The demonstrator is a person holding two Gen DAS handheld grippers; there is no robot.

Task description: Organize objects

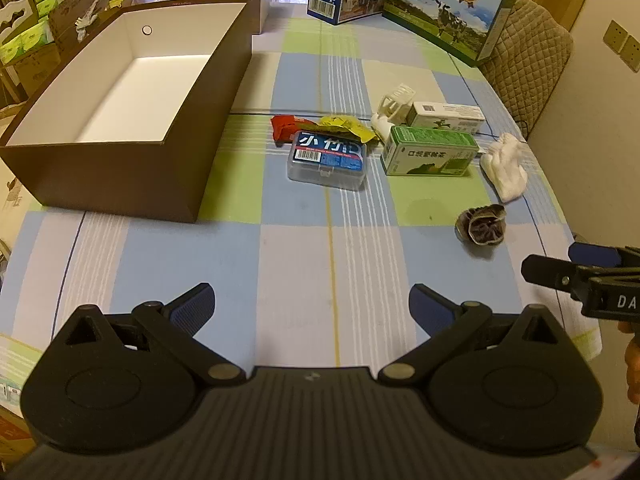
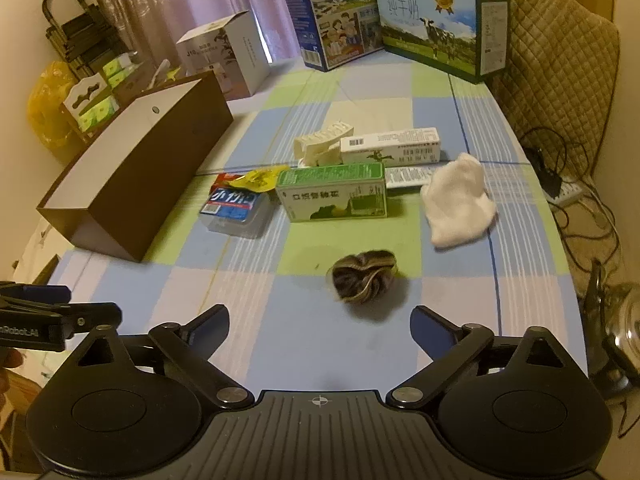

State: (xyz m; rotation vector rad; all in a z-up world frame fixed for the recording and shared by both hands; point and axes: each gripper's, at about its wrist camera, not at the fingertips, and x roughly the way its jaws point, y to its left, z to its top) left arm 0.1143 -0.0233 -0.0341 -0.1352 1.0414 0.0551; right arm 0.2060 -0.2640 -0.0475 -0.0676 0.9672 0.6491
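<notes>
From my left side, my left gripper (image 1: pixel 312 304) is wide open and holds nothing; the big brown box (image 1: pixel 120 176) is empty inside, so I think tidying has not begun; the things lie in a bunch beside it. From my right side, my right gripper (image 2: pixel 320 324) is open too; the striped scrunchie (image 2: pixel 364 276) sits just ahead, so I should reach, close softly, and lift.

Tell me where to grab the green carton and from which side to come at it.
Grip the green carton across its short depth, near the middle of its long body, coming down from above with the right gripper. It lies flat with its long side toward the camera; the white carton behind it and the plastic case at its left crowd a sideways approach. Both grippers' fingers are open.
</notes>
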